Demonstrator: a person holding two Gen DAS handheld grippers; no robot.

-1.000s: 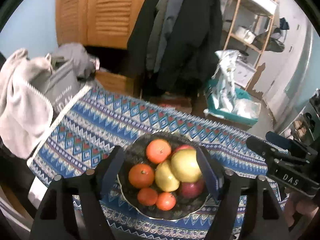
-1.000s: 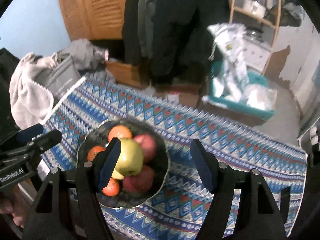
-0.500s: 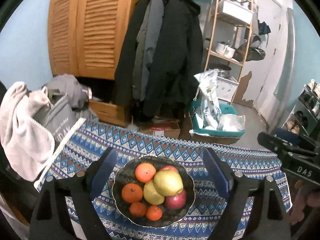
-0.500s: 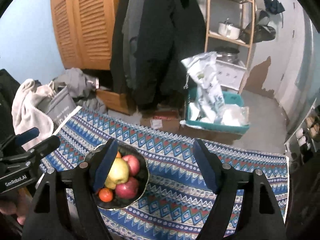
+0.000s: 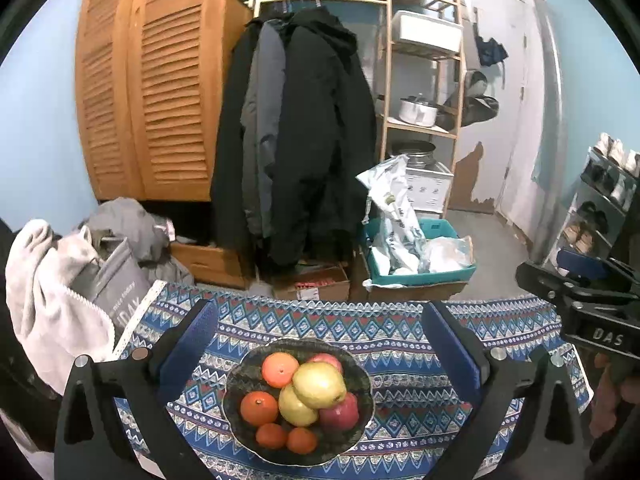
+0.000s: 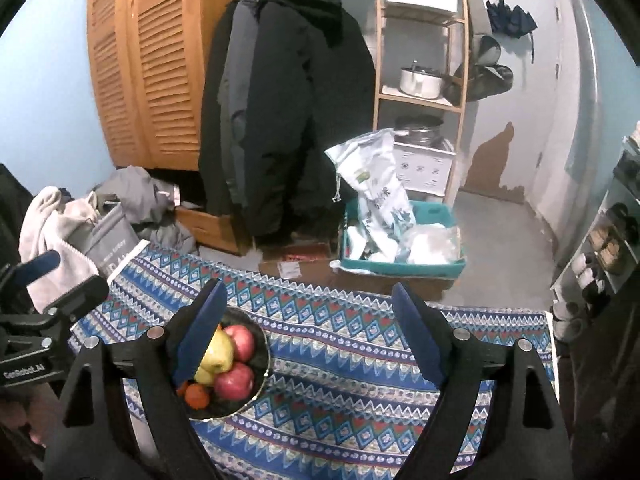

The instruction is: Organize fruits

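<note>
Cloth [image 5: 400,332], blue patterned, over table; far edge at mid-frame in left wrist view, open stretch right of bowl [image 5: 240,376]. Left gripper [image 5: 320,344] above bowl, fingers [image 5: 188,344] spread wide, just been opening, nothing between pads. Right gripper body at right edge, hand [image 5: 612,392] beneath it. Beyond table: coats [image 5: 304,140] on rail, louvred doors [image 5: 148,80], wooden shelf [image 5: 424,80] with pot [image 5: 416,110], teal bin [image 5: 420,264] with plastic bags, grey bag [image 5: 116,280] and pale fleece [image 5: 44,288] at left corner of cloth. Dark bowl near front edge, heaped: two yellow apples [image 5: 316,386] on top, red apples [image 5: 340,412] behind and right, four oranges [image 5: 260,408] left and front, all touching.

Cloth [image 6: 360,352] again in right wrist view; broad bare area centre and right, right edge near shoe rack [image 6: 612,240]. Right gripper [image 6: 310,336] over bare cloth beside bowl [image 6: 262,360], fingers [image 6: 416,336] apart, just been opening, empty. Left finger hides part of bowl; yellow apple [image 6: 218,354], two red apples [image 6: 236,384], one orange [image 6: 197,395] showing. Left gripper body [image 6: 44,320] at left edge, clear of bowl. Same coats [image 6: 280,112], shelf [image 6: 420,60], bin [image 6: 400,240] beyond far edge.
</note>
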